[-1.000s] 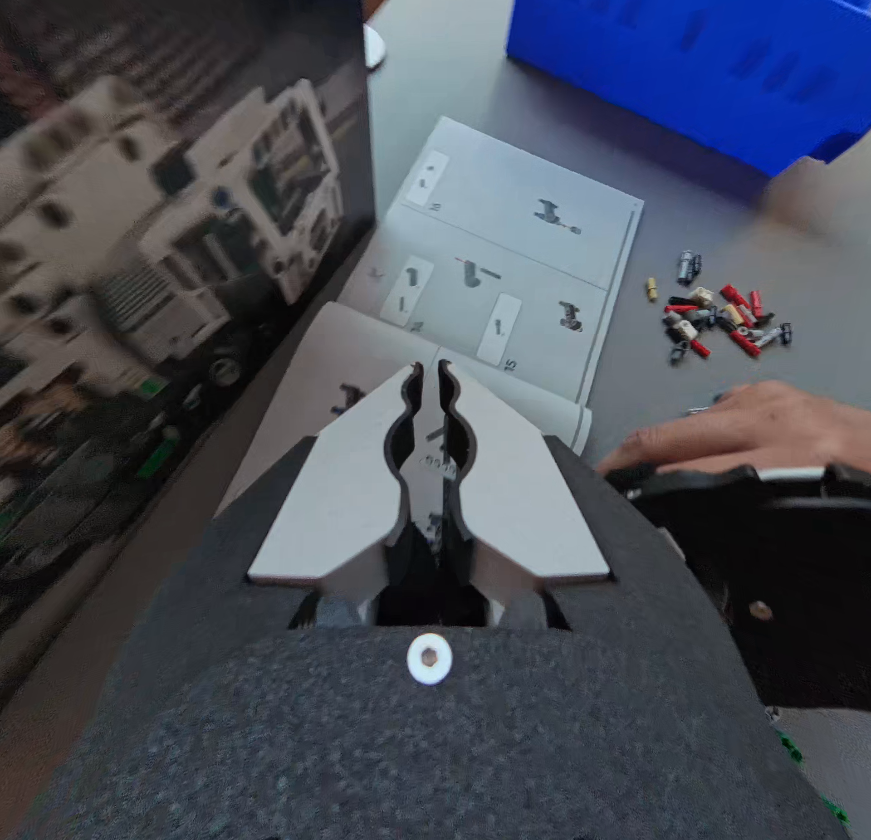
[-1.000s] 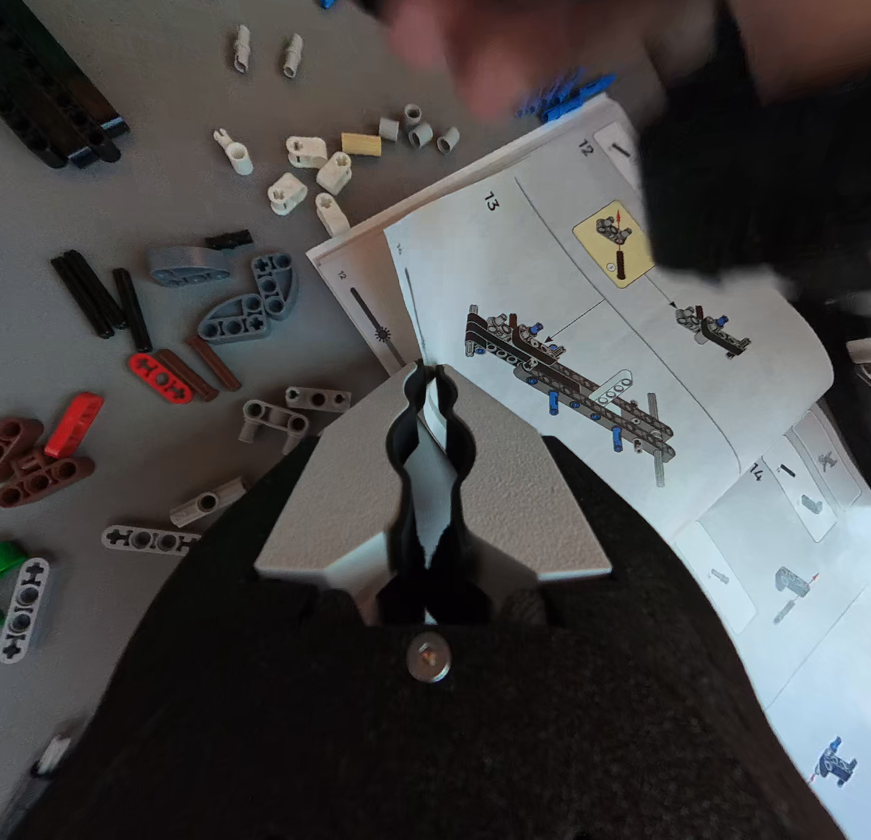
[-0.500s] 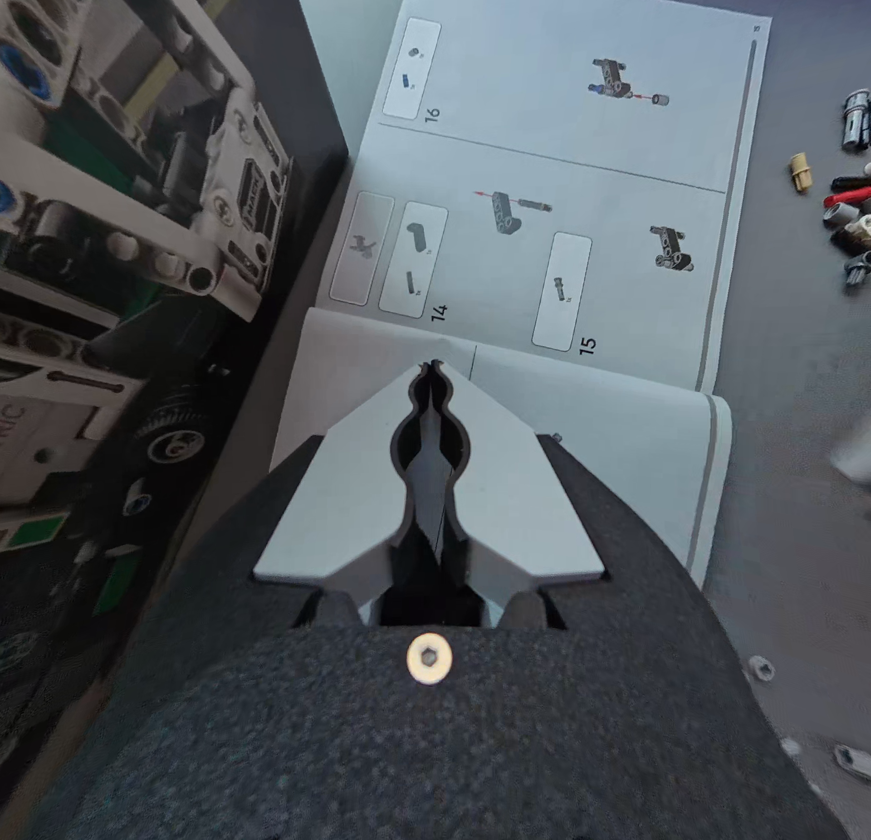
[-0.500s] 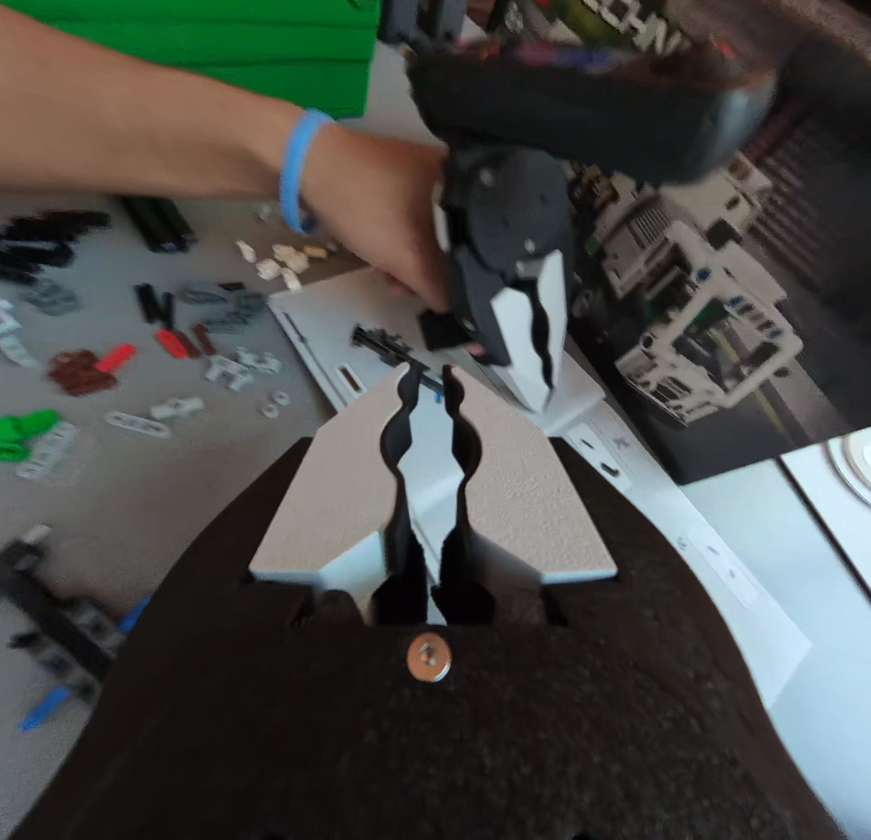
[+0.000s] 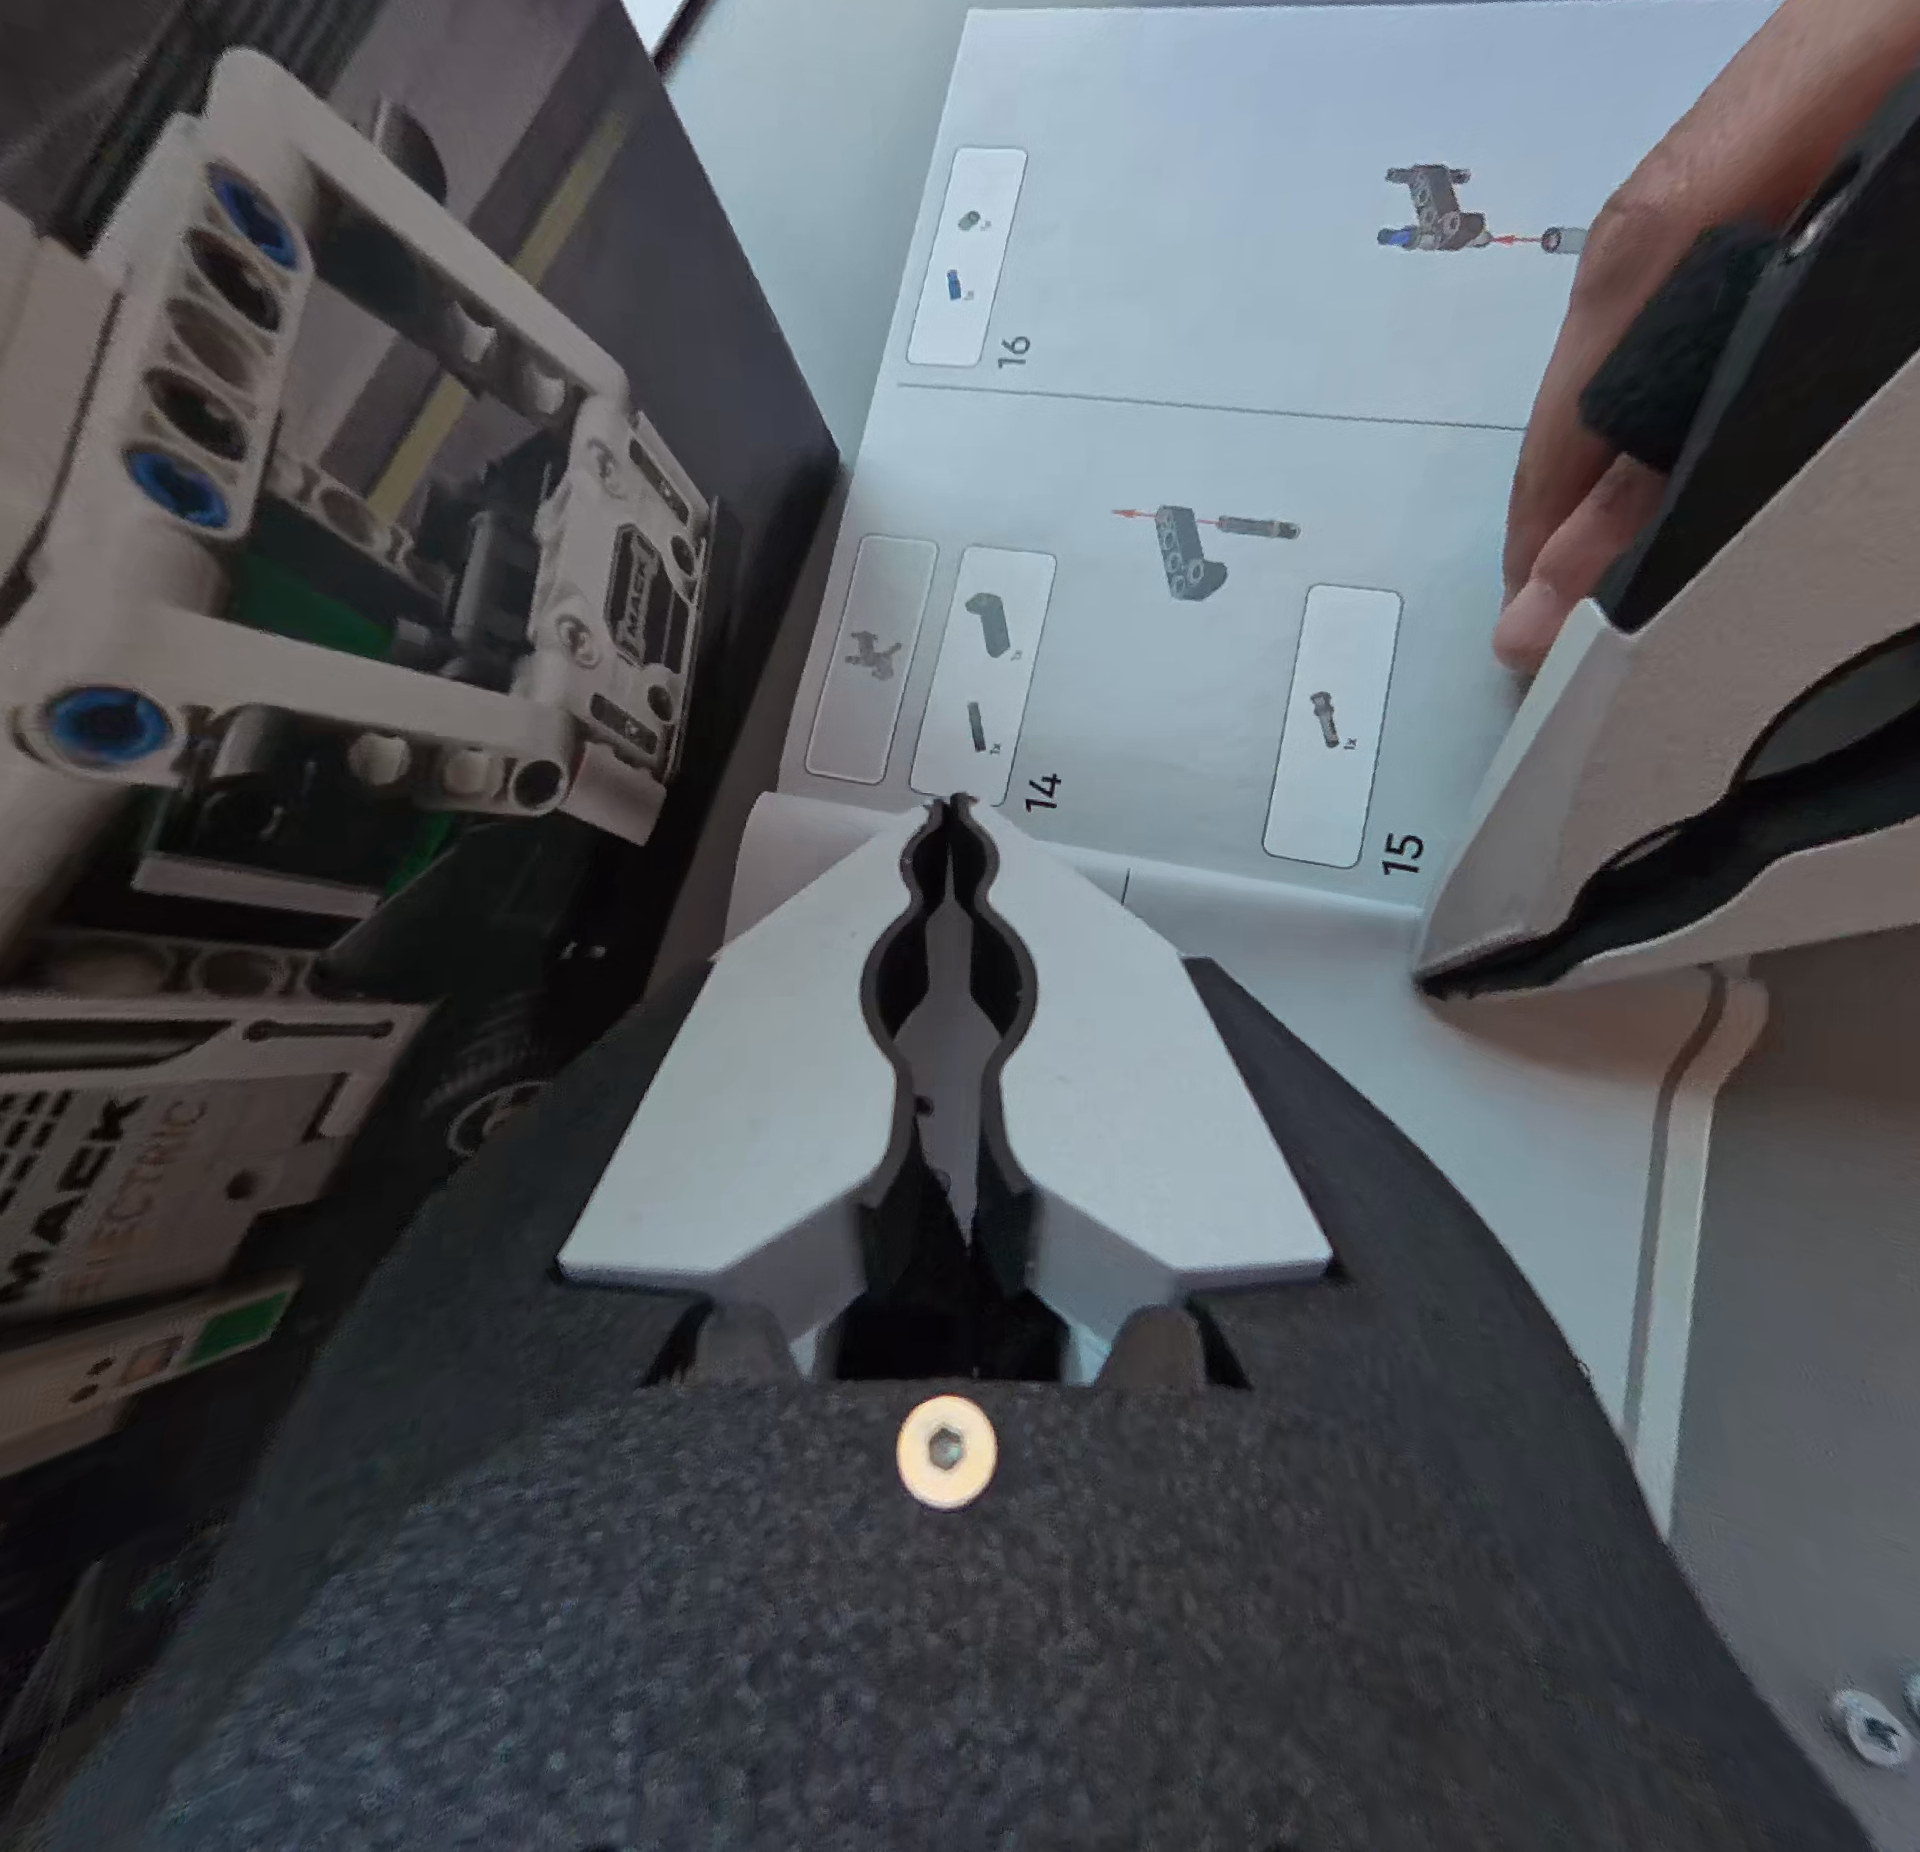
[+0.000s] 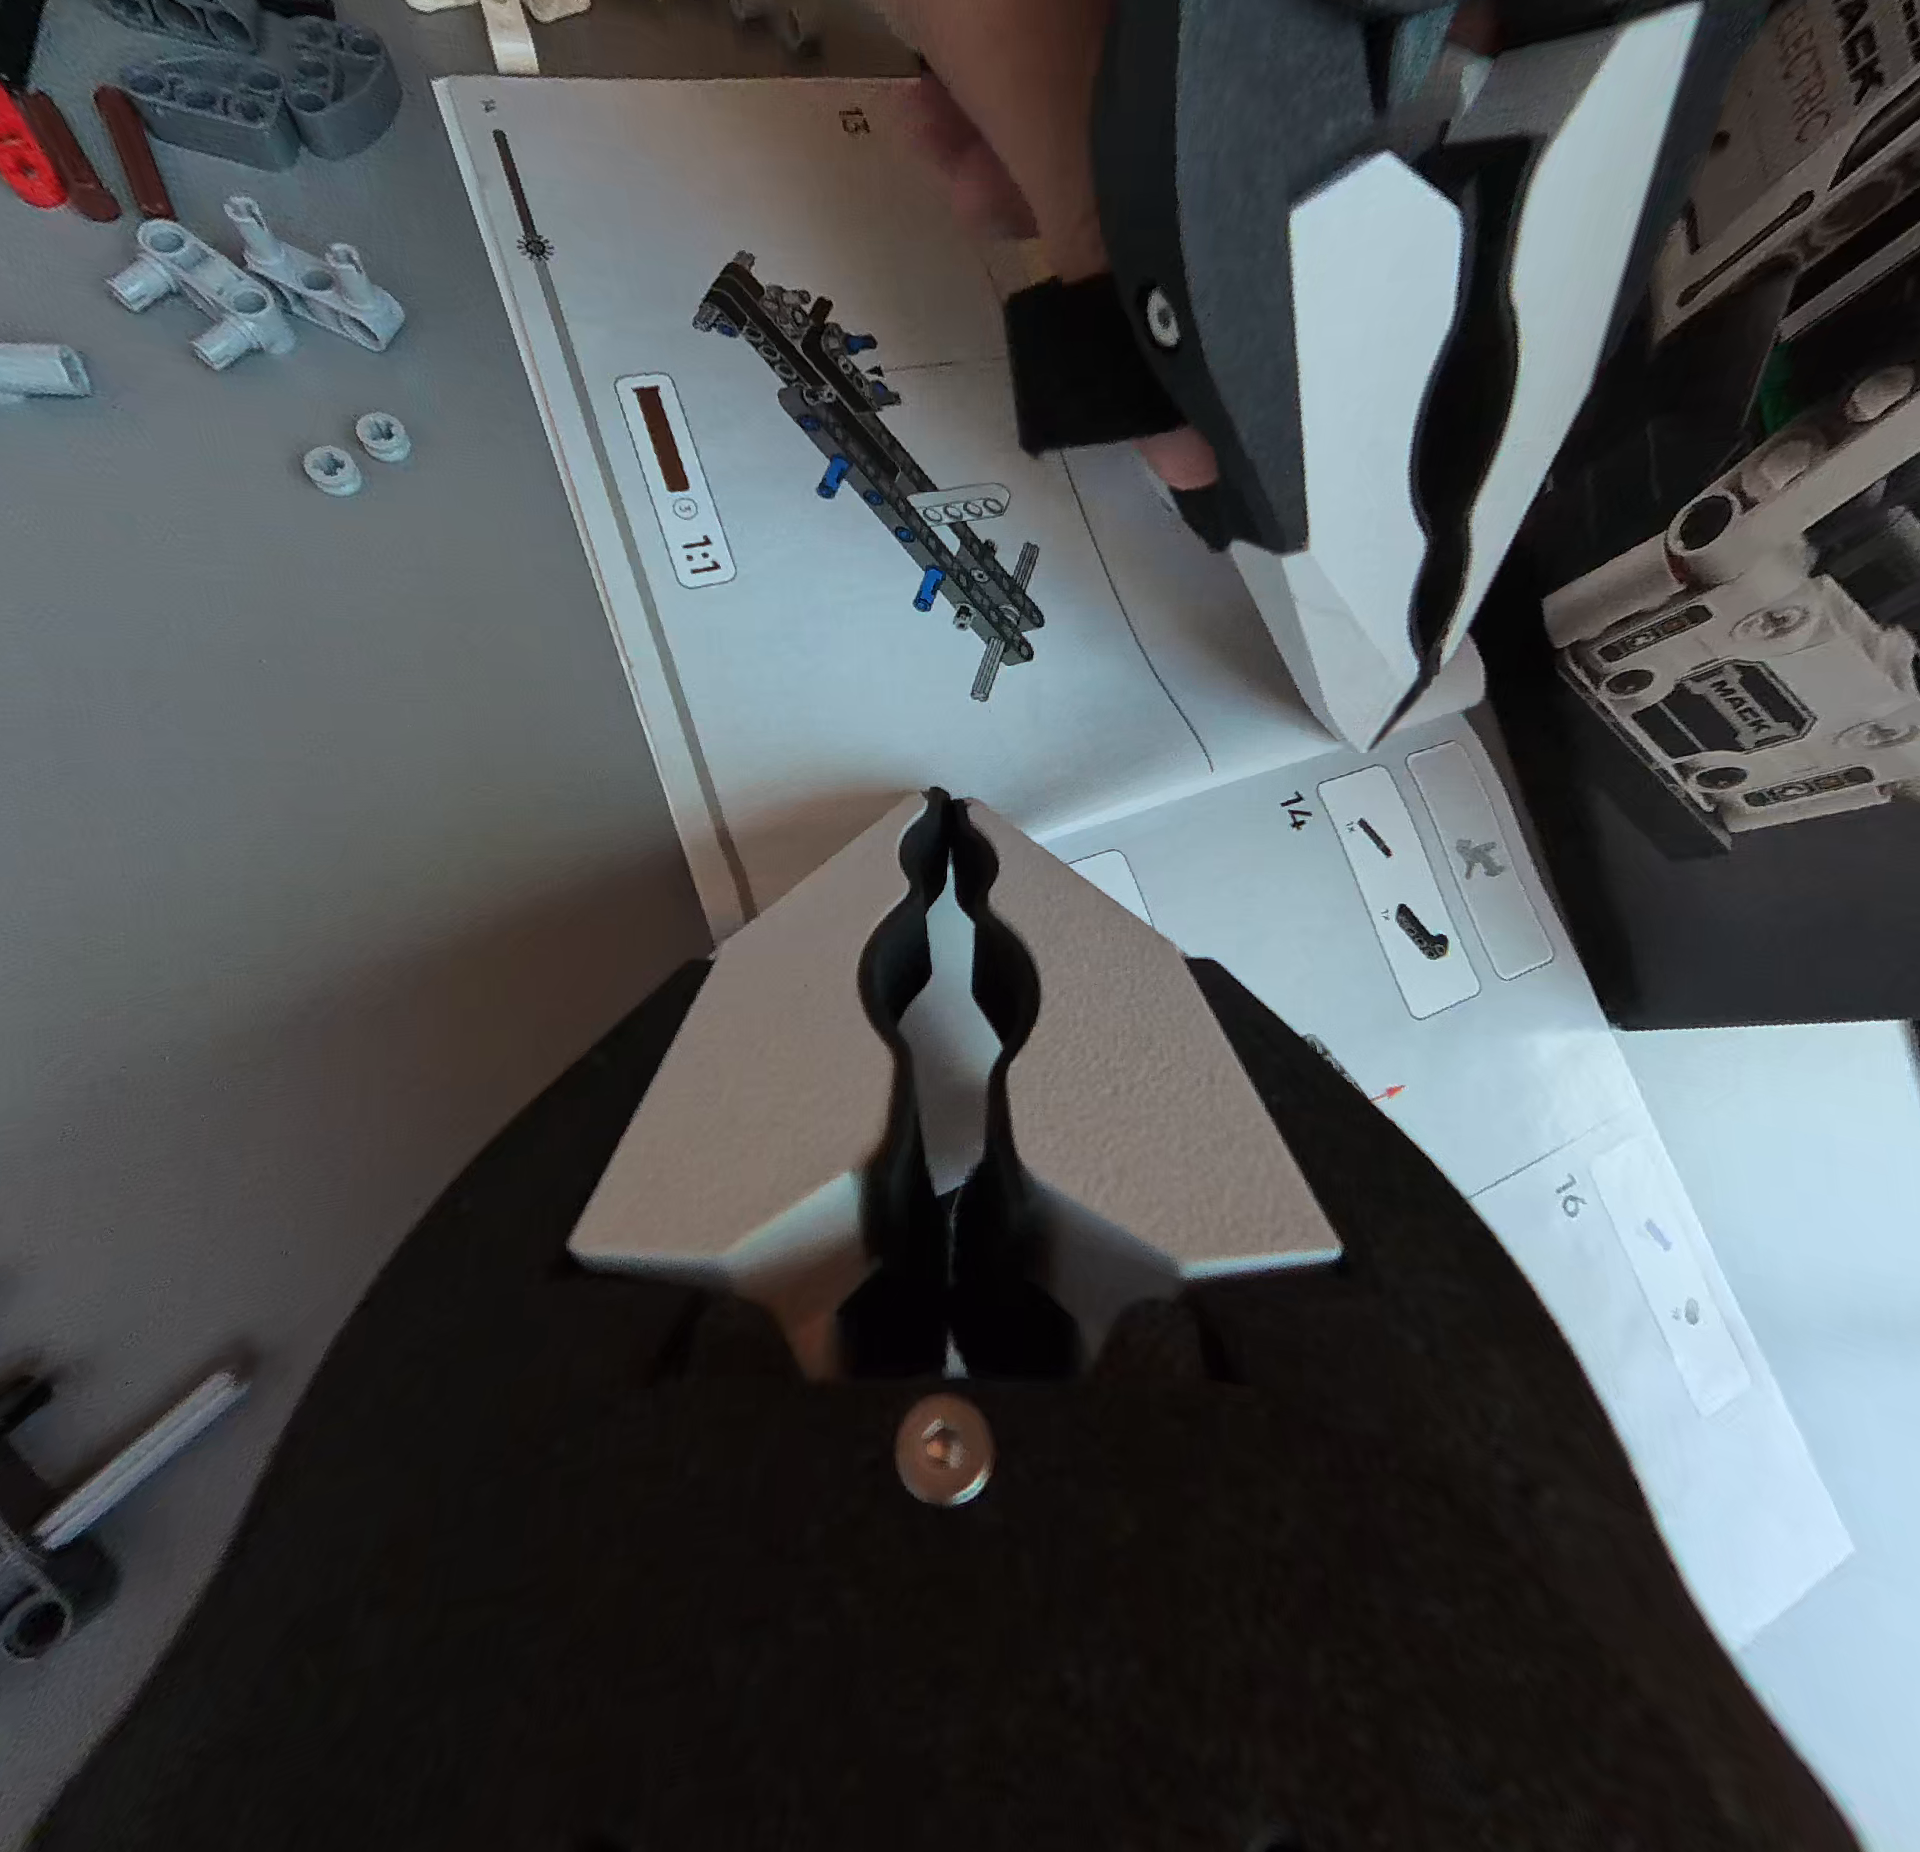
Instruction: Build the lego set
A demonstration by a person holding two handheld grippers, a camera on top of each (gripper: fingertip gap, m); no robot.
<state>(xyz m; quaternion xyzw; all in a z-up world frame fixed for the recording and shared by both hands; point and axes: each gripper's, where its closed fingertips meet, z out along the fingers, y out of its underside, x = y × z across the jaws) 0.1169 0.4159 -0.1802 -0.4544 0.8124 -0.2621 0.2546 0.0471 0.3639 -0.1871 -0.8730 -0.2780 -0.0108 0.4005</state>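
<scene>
In the left wrist view, the left gripper (image 5: pixel 951 805) is squeezed closed with its tips touching, and nothing shows between them. Its tips sit over the open instruction booklet (image 5: pixel 1195 431), right at the fold. The big dark lego box (image 5: pixel 343 576) stands just beside the booklet on the left. The right gripper (image 5: pixel 1439 976) comes in from the right, also closed, with its tips low over the paper. A hand (image 5: pixel 1621 348) is wrapped around it. In the right wrist view, the right gripper (image 6: pixel 948 803) is closed too and holds nothing. It points at the middle of the booklet (image 6: pixel 831 659). The left gripper (image 6: pixel 1397 722) points down at the page next to the box (image 6: pixel 1766 607). Loose lego pieces (image 6: pixel 260 285) lie on the grey table (image 6: pixel 312 867), left of the booklet.
</scene>
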